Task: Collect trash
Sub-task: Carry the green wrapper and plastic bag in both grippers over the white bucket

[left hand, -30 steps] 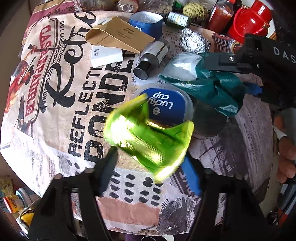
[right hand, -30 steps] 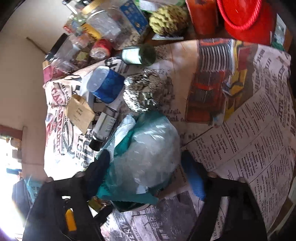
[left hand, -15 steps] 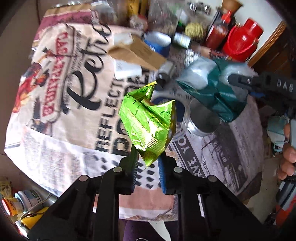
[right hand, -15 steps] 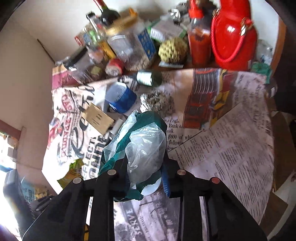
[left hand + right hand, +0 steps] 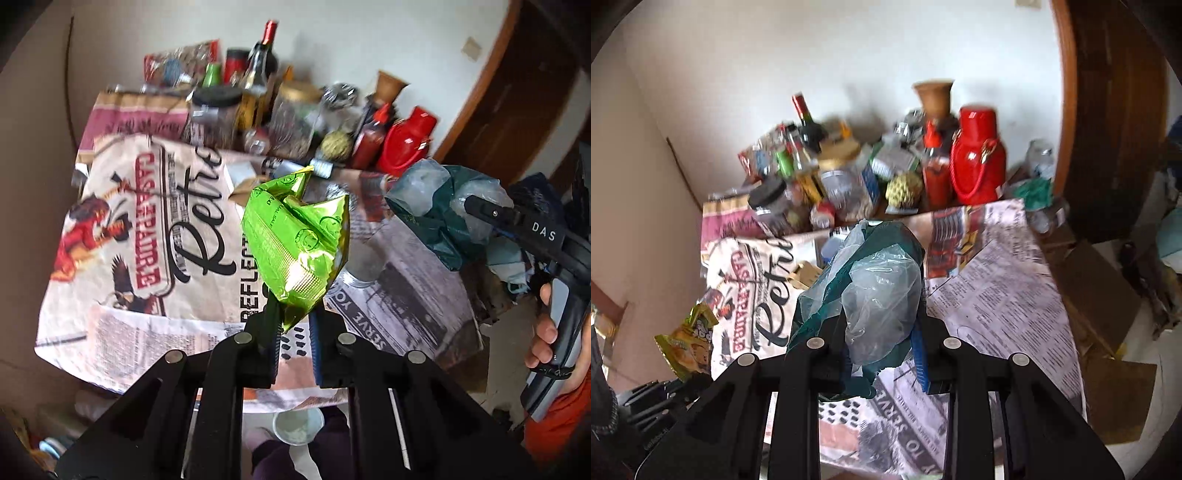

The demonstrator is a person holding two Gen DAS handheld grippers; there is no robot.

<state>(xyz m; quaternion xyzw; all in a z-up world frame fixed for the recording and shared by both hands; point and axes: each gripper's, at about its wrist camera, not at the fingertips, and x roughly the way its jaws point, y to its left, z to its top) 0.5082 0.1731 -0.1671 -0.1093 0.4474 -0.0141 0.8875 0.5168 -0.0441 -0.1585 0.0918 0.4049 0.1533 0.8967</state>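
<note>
**Two tools lifted over the bench**

The snack wrapper (image 5: 295,240) sits between the left tool's (image 5: 294,334) fingers, above the bench (image 5: 122,325). To its right, the right tool (image 5: 882,345) holds a plastic bag (image 5: 871,291). Beyond both, bottles (image 5: 805,122) and a flask (image 5: 977,155) crowd the bench's far edge.

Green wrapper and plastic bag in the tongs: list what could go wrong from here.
1. The green wrapper is pinched only by its bottom corner in the left tongs; it may slip out.
2. The plastic bag bulges loosely above the right tongs and could snag the bottles behind it.
3. Both loads hang close together and might tangle.
</note>
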